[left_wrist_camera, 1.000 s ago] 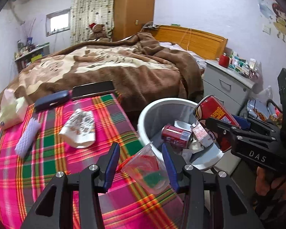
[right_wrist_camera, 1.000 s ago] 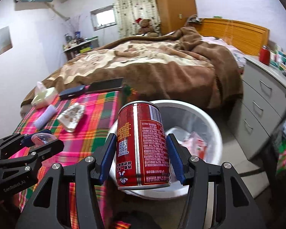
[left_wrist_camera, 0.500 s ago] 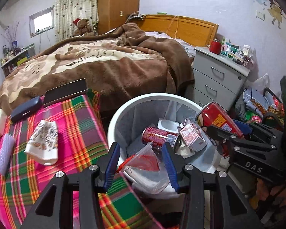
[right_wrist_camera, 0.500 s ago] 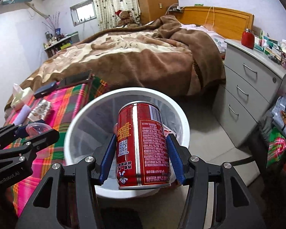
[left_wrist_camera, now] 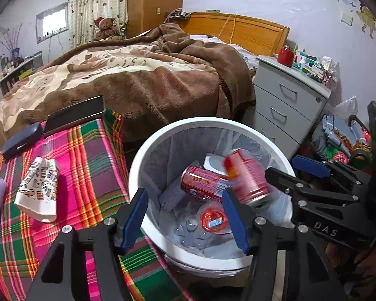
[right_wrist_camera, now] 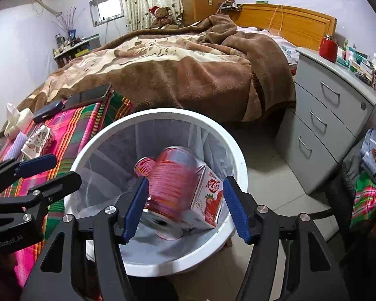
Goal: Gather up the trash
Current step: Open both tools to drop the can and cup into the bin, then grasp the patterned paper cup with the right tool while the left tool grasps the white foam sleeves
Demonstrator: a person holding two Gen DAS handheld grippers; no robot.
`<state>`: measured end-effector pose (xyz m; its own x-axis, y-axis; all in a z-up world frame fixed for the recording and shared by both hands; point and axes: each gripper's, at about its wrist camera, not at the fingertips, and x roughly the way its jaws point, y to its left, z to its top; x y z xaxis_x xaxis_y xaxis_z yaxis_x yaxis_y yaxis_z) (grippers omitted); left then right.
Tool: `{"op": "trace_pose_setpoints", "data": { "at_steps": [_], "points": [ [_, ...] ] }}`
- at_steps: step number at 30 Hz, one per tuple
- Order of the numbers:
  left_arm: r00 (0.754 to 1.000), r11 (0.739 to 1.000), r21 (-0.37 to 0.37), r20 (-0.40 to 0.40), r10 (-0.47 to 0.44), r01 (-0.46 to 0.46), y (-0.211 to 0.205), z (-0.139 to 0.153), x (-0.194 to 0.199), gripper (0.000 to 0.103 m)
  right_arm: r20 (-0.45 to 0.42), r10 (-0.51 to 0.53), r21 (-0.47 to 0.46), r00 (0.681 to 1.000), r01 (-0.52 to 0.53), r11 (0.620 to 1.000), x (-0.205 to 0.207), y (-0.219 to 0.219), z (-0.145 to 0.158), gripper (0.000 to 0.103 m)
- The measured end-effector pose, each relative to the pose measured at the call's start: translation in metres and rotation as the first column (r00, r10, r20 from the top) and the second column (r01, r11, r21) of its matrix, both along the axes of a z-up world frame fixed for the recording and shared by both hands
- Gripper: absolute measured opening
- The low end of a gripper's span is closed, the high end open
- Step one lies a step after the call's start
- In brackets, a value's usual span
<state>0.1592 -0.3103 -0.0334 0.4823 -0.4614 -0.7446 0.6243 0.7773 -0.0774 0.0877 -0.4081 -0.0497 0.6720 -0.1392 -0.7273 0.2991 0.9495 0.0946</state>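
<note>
right wrist view: right gripper (right_wrist_camera: 185, 208) jaws are opening, and the smooth cylindrical red can (right_wrist_camera: 174, 183), motion-blurred so probably loose, tumbles over the round white bin (right_wrist_camera: 160, 115). it could bounce off the boxy juice carton (right_wrist_camera: 209, 195) onto the rim. left gripper (left_wrist_camera: 185, 215) is opening too, empty above a crinkly clear wrapper (left_wrist_camera: 208, 220) already inside.

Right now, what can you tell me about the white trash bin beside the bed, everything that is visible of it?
The white trash bin is round, looks like plastic and stands upright on the floor between the plaid-covered table and the grey drawers. A thin translucent liner hangs inside. It holds a lying red can, a juice carton, clear plastic cups, and a blurred red can dropping in.
</note>
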Motion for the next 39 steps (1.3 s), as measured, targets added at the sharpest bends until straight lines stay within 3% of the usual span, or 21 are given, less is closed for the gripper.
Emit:
{"op": "trace_pose_setpoints", "data": {
  "at_steps": [9, 23, 39],
  "points": [
    [0.999, 0.998, -0.041, 0.0, 0.051, -0.051, 0.028, 0.01, -0.004, 0.062, 0.034, -0.023, 0.015, 0.999, 0.023, 1.0, -0.009, 0.005, 0.009, 0.063],
    [0.988, 0.984, -0.093, 0.029, 0.153, -0.15, 0.092, 0.028, -0.018, 0.062, 0.078, 0.024, 0.019, 0.997, -0.026, 0.999, -0.009, 0.04, 0.019, 0.063],
    [0.951, 0.949, -0.111, 0.062, 0.303, -0.295, 0.189, 0.038, -0.024, 0.062, 0.123, 0.14, 0.037, 0.983, -0.145, 0.989, 0.007, 0.107, 0.026, 0.063]
  ]
}}
